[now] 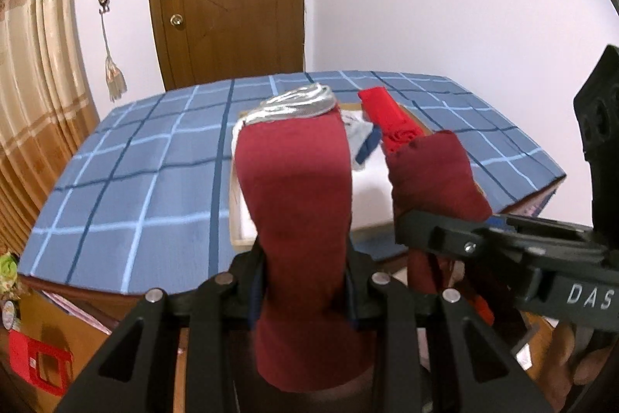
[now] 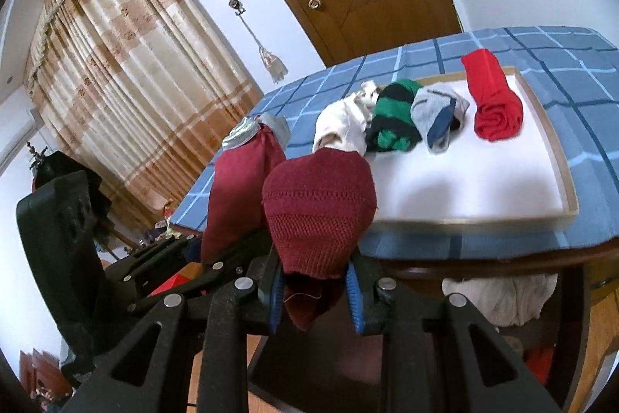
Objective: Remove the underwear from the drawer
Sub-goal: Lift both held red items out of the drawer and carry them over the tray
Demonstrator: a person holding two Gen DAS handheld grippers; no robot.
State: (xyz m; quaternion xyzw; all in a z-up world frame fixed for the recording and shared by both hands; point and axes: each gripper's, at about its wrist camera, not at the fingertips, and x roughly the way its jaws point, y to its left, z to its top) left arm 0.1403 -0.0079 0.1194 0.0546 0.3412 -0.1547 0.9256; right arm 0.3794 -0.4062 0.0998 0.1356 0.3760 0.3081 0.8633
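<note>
Both claws, left [image 1: 305,281] and right [image 2: 315,291], grip maroon underwear [image 2: 317,208]; tray [image 2: 541,126] ahead, setting down remains

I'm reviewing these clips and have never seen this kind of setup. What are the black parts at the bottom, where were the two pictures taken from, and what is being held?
No robot: a person holds two handheld grippers, each with a fisheye camera looking along its fingers. The left gripper and right gripper each clamp part of a dark red garment with a silver waistband. Beyond them, a white tray sits on a blue checked cloth, holding rolled pieces: white, green striped, grey and red.
</note>
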